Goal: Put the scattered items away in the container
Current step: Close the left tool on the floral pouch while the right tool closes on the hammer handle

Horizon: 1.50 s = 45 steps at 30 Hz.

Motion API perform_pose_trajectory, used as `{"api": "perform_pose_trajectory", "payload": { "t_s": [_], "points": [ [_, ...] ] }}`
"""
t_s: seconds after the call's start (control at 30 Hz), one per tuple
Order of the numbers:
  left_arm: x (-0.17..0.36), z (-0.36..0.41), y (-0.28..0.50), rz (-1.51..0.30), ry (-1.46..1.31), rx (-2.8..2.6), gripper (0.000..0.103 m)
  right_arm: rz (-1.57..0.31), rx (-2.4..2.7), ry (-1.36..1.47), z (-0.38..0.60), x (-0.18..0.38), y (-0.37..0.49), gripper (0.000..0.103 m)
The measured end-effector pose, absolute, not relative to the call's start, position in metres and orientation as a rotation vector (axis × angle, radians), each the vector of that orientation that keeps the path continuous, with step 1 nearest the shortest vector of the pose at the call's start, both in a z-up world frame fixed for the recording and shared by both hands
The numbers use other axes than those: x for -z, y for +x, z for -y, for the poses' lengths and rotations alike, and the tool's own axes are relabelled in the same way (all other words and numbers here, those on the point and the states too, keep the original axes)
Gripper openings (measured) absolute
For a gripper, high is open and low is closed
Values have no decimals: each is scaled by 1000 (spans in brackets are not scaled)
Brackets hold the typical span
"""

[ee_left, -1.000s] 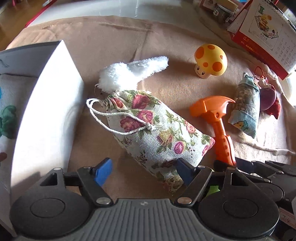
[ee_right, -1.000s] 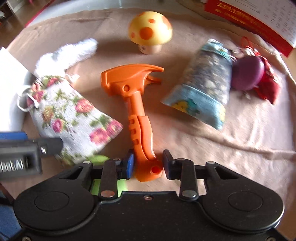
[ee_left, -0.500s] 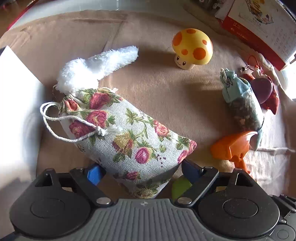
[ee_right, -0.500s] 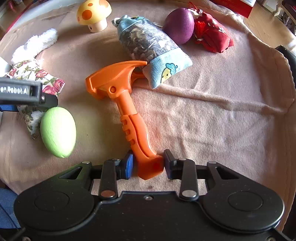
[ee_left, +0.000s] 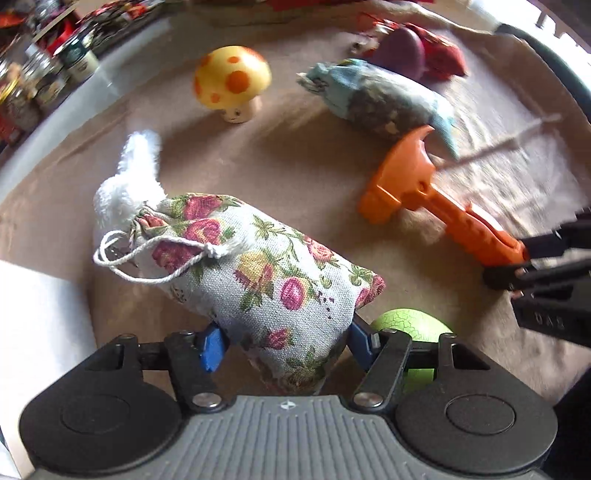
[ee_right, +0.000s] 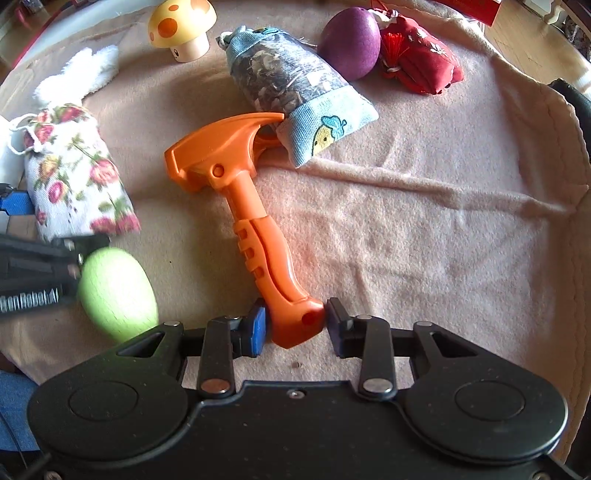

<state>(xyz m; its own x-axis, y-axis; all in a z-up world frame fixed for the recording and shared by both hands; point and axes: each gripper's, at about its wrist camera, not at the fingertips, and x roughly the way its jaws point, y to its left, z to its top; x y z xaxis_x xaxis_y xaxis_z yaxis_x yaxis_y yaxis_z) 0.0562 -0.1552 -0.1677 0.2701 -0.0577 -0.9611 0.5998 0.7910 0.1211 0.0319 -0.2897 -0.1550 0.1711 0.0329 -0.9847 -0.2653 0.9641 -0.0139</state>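
Observation:
My left gripper (ee_left: 284, 345) is shut on the lower end of a floral drawstring pouch (ee_left: 255, 269), which shows at the left of the right wrist view (ee_right: 74, 177). My right gripper (ee_right: 295, 326) is shut on the handle end of an orange toy hammer (ee_right: 243, 206), seen at the right in the left wrist view (ee_left: 436, 206). Its head touches a blue-trimmed sachet (ee_right: 295, 99). A green egg (ee_right: 114, 295) lies beside the left gripper. The white container's edge (ee_left: 33, 314) shows at lower left.
On the beige cloth (ee_right: 424, 229) lie a yellow mushroom toy (ee_right: 181, 29), a white fluffy toy (ee_right: 77, 77), a purple egg (ee_right: 351, 40) and a red pouch (ee_right: 421, 66). Jars (ee_left: 40, 81) stand beyond the cloth at the far left.
The left gripper has closed on the floral pouch and swung away from the white container. The right gripper has kept its hold on the hammer, which has turned a little.

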Motion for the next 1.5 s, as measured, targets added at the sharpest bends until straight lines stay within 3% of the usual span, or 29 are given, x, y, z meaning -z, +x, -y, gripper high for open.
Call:
{"api": "perform_pose_trajectory", "payload": {
  "t_s": [0.13, 0.3, 0.37, 0.43, 0.53, 1.07, 1.17, 1.23, 1.5],
  "points": [
    [172, 167, 46, -1223, 638, 533, 70, -1395, -212, -198, 295, 152, 29, 37],
    [176, 145, 70, -1346, 424, 464, 80, -1391, -214, -191, 297, 147, 28, 39],
    [180, 133, 80, -1399, 306, 438, 81, -1382, -217, -185, 298, 144, 29, 41],
    [185, 126, 87, -1441, 221, 419, 82, -1368, -218, -183, 299, 140, 32, 50],
    [190, 124, 90, -1445, 188, 397, 88, -1345, -225, -183, 298, 135, 40, 50],
    [191, 126, 93, -1414, 157, 379, 93, -1337, -231, -229, 270, 156, 58, 51],
    [189, 124, 90, -1393, 140, 381, 87, -1324, -240, -246, 268, 158, 58, 50],
    [182, 123, 88, -1386, 120, 396, 67, -1318, -262, -244, 265, 156, 54, 34],
    [162, 135, 83, -1351, 90, 365, 61, -1308, -291, -158, 270, 143, 48, 28]
  ]
}}
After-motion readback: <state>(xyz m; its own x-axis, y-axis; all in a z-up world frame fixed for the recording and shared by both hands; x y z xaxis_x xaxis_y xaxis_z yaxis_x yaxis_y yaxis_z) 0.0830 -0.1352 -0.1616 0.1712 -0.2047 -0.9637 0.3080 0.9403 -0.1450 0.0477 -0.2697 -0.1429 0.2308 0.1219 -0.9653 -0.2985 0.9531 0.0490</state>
